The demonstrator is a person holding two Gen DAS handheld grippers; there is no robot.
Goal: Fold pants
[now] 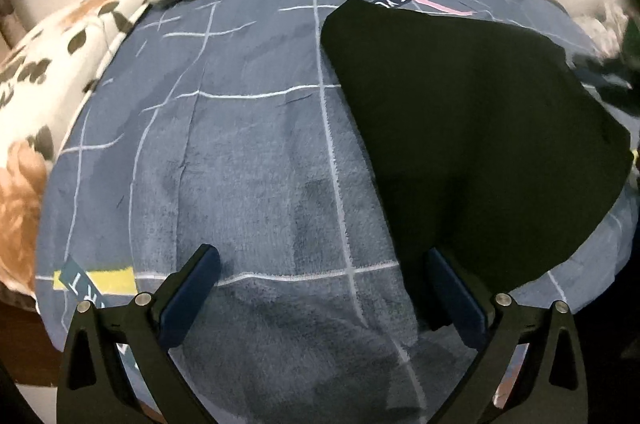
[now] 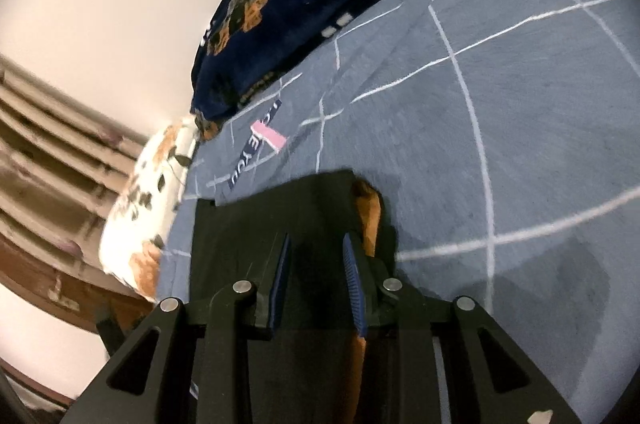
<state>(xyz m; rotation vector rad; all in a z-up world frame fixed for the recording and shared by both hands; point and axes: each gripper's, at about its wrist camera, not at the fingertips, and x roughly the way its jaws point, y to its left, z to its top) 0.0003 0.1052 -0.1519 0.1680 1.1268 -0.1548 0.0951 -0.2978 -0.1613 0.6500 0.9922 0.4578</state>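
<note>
So black pants point(image 1: 460, 128) lie flat on blue grid blanket point(image 1: 240, 164), filling 1–4 o'clock in left view. Left gripper point(image 1: 320, 284) spread wide, nothing betw. pads, right finger over pants edge. Right gripper point(image 2: 316, 280) narrowed, clamping pants fabric point(image 2: 248, 224).

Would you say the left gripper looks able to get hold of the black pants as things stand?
Probably yes. The left gripper is open over the blue bedsheet, the near edge of the black pants already lies by its right finger, and nothing lies between them.
</note>
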